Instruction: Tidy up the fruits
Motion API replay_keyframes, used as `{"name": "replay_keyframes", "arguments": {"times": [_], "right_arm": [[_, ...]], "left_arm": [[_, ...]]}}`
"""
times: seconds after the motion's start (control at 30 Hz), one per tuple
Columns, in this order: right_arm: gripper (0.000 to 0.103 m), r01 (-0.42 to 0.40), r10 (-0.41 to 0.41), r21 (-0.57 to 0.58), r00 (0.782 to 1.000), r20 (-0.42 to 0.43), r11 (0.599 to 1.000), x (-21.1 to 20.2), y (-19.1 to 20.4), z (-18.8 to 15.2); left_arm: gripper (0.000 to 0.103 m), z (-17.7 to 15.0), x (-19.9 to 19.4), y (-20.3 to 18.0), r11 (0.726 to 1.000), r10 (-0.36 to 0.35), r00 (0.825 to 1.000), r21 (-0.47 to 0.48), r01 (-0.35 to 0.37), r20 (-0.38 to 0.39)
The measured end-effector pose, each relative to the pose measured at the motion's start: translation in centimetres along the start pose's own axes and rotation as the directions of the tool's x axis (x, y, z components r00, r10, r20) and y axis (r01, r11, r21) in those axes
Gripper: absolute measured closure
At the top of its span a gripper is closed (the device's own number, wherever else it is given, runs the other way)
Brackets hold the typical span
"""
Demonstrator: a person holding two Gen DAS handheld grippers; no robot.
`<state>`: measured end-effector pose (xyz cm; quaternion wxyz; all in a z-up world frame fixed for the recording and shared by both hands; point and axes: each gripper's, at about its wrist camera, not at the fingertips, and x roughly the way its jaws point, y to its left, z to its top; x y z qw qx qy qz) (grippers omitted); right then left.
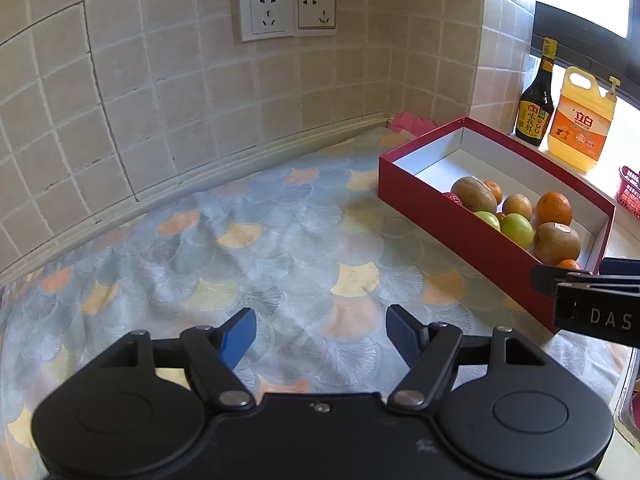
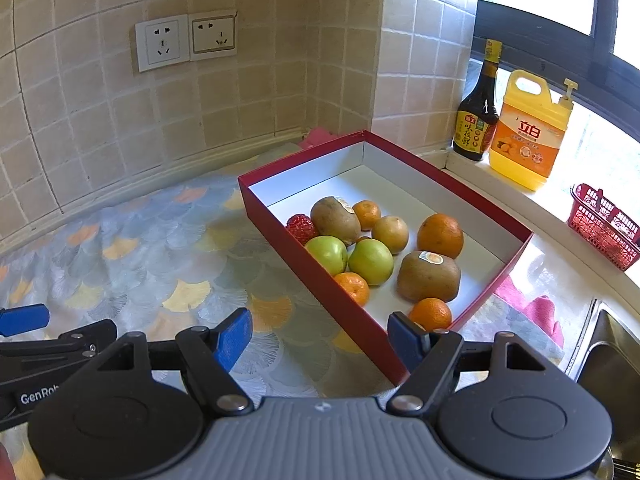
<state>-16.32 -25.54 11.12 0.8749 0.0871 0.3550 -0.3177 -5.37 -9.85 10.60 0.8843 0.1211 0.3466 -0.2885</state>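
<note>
Nearest to me, my left tool (image 1: 320,336) hangs released above the patterned cloth (image 1: 248,248) that covers the bench, its blue fingers (image 1: 239,334) spread wide with nothing between them. My right tool (image 2: 320,338) is released too; one blue finger (image 2: 404,340) sits in front of the near corner of the red box (image 2: 320,280), the other over the cloth, and neither grips anything.

All the fruit I can see lies inside the red box, which has a white lining and sits on the cloth to the right of my left tool. In it are a strawberry (image 2: 301,227) against the left wall, two brown kiwis (image 2: 335,219) (image 2: 429,276) with stickers on top, two green apples (image 2: 327,254) (image 2: 371,261) side by side and touching, a small yellowish-brown fruit (image 2: 390,234), a large orange (image 2: 440,236) and three small mandarins (image 2: 366,214) (image 2: 353,287) (image 2: 430,313). The nearest mandarin lies at the box's near end, just beyond my right tool's finger. The far half of the box is bare.

On the window ledge beyond the box stand a dark sauce bottle (image 2: 477,120) and a yellow detergent jug (image 2: 528,132), touching or nearly so. A red plastic basket (image 2: 604,226) sits further right on the ledge. Two wall sockets (image 2: 186,42) are set in the tiled wall (image 1: 120,80). A pink cloth (image 2: 540,310) lies right of the box, beside the steel sink (image 2: 608,360).
</note>
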Motion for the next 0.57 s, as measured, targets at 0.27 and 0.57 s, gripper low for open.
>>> {"name": "replay_keyframes", "arguments": {"times": [0.27, 0.57], "right_arm": [[0.024, -0.049, 0.049, -0.043, 0.999, 0.001, 0.998, 1.5, 1.7, 0.2], [0.023, -0.23, 0.246, -0.234, 0.968, 0.041, 0.945, 7.9, 9.2, -0.9]], "left_arm": [[0.018, -0.3, 1.2, 1.6, 0.999, 0.032, 0.999, -0.032, -0.032, -0.008], [0.018, -4.5, 5.9, 8.6, 0.921, 0.354, 0.935, -0.161, -0.354, -0.027]]}}
